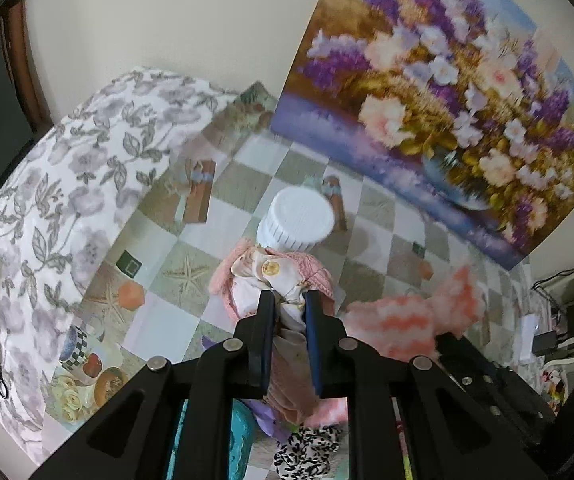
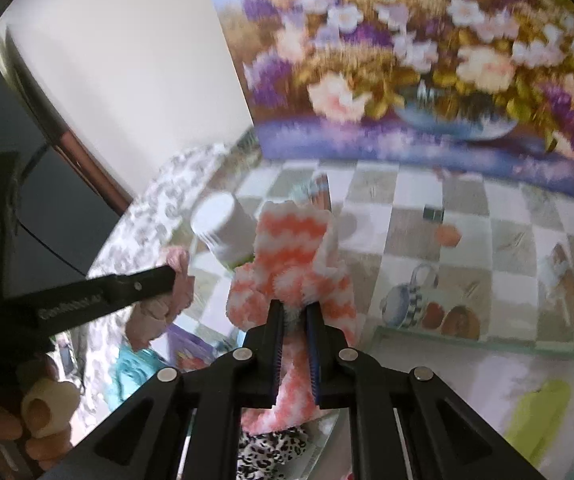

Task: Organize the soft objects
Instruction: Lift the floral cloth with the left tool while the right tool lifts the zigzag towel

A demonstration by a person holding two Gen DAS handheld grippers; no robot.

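Observation:
My left gripper is shut on a pink knitted garment with a cream satin collar and gold button, held above the table. My right gripper is shut on a fluffy sock with orange and white zigzag stripes, also held up. That sock shows at the right of the left wrist view. The left gripper's arm and the pink garment appear at the left of the right wrist view, with a hand below. More soft items lie beneath: a leopard-print cloth and a teal cloth.
A white ribbed-lid jar stands on the checkered tablecloth. A large flower painting leans against the wall behind. A floral-print cushion lies at the left. A yellow-green item lies at the right.

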